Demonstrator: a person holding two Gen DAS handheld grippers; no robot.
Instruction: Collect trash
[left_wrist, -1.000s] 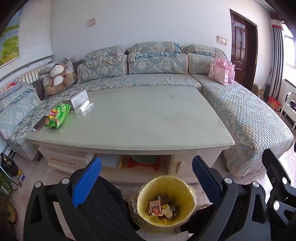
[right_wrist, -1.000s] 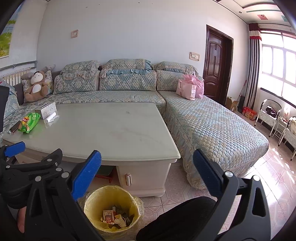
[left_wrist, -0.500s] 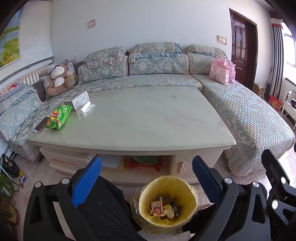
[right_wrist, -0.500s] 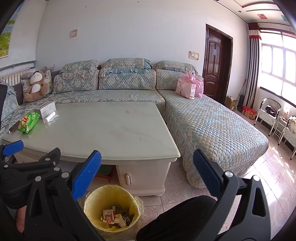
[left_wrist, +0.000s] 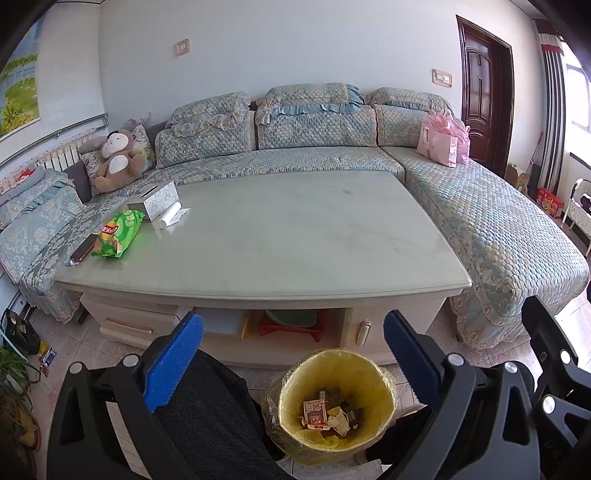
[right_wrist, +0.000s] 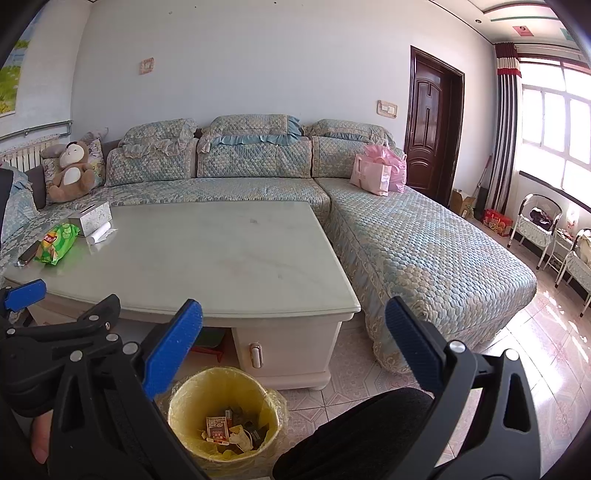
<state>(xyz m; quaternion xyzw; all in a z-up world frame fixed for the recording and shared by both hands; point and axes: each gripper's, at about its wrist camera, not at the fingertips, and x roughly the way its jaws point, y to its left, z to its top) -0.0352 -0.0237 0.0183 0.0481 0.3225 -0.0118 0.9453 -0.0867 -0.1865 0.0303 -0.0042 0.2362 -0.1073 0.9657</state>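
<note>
A yellow-lined trash bin (left_wrist: 334, 402) (right_wrist: 221, 413) stands on the floor before the coffee table, with a red card box and crumpled wrappers inside. My left gripper (left_wrist: 291, 354) hangs open above it, nothing between its blue pads. My right gripper (right_wrist: 293, 347) is open too, empty, just right of the bin. A green snack bag (left_wrist: 118, 232) (right_wrist: 57, 242) lies at the table's left end beside a phone (left_wrist: 83, 248). The pale table (left_wrist: 295, 236) (right_wrist: 207, 258) spreads ahead of both grippers.
A tissue box (left_wrist: 155, 197) and a white paper roll (left_wrist: 169, 218) sit near the bag. An L-shaped quilted sofa (left_wrist: 480, 229) wraps the table, with a teddy bear (left_wrist: 116, 158) and pink bags (left_wrist: 441, 142). The person's dark-clothed knees (left_wrist: 207, 413) flank the bin.
Both views have drifted very slightly back and up; the bin sits a little lower in the left wrist view. Both grippers stayed open and empty.
</note>
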